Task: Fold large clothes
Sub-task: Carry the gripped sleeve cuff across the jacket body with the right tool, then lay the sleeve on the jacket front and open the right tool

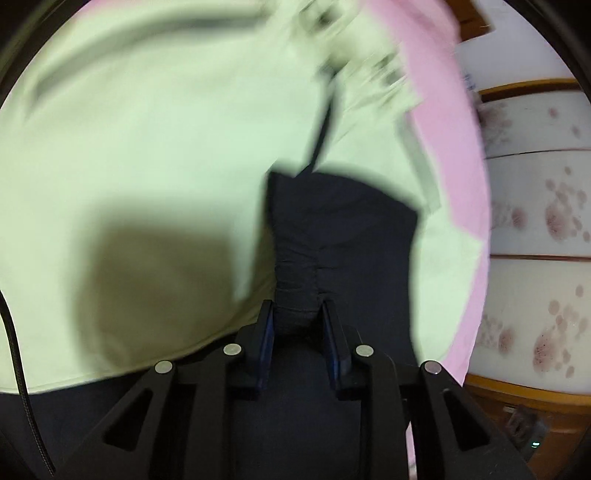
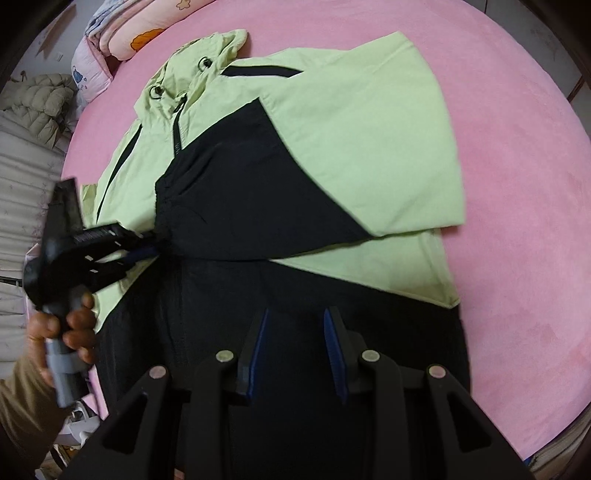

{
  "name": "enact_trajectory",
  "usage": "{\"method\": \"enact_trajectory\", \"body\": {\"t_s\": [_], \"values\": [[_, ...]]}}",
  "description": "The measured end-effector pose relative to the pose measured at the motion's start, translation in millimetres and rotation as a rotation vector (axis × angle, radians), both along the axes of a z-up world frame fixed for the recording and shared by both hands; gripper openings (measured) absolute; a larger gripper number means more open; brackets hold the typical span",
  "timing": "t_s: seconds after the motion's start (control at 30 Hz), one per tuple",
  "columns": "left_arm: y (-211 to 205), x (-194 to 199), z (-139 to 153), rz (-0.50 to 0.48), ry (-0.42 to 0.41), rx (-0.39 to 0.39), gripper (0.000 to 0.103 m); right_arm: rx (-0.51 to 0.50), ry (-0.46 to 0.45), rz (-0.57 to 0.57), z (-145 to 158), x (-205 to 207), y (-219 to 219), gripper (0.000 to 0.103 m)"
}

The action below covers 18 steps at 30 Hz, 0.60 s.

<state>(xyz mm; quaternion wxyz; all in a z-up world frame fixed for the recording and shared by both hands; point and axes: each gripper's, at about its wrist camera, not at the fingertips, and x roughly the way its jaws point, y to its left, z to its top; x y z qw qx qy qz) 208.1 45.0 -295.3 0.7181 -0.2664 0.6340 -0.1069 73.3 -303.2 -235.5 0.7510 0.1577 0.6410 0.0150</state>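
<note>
The fingers of the left gripper [image 1: 297,310] were clamped on the gathered black cuff [image 1: 297,280] of a sleeve, the elastic bunched between the two blue pads and touching both. From that grip the black sleeve [image 2: 240,206] ran away from the fingers in the left wrist view. In the right wrist view it ran rightward from the left gripper [image 2: 147,253], crossing the chest of the lime-and-black hooded jacket [image 2: 369,147] toward the far shoulder. The sleeve's long axis therefore lay across the jacket's own, which ran from the hood [image 2: 192,62] at the far end to the black hem panel [image 2: 221,332] at the near end.

The fingers of the right gripper [image 2: 295,321] stood apart over that hem panel, pointing steeply down. The cloth below them lay flat, with nothing seen gathered between the pads. The left hand [image 2: 70,328] held its tool at the jacket's left edge.

The jacket lay front-up on the pink bed [image 2: 517,184], well clear of the folded quilts [image 2: 122,29] at the head.

By my reading, the next move turned on the cuff. It was already in the left fingers, while the right fingers were nearer the hem, so laying the sleeve along the body fell to the left hand
</note>
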Motion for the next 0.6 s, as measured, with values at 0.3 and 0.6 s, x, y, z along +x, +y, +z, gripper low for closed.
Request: {"method": "enact_trajectory", "body": {"t_s": [0.3, 0.6], "values": [[21.7, -14.2, 100.7, 0.067, -0.347, 0.227, 0.022, -0.116, -0.019, -0.091, -9.1, 9.2, -55.4, 0.031], [66.7, -61.0, -21.4, 0.204, 0.021, 0.323, 0.023, -0.205, -0.012, -0.003, -39.5, 41.2, -53.9, 0.031]]}}
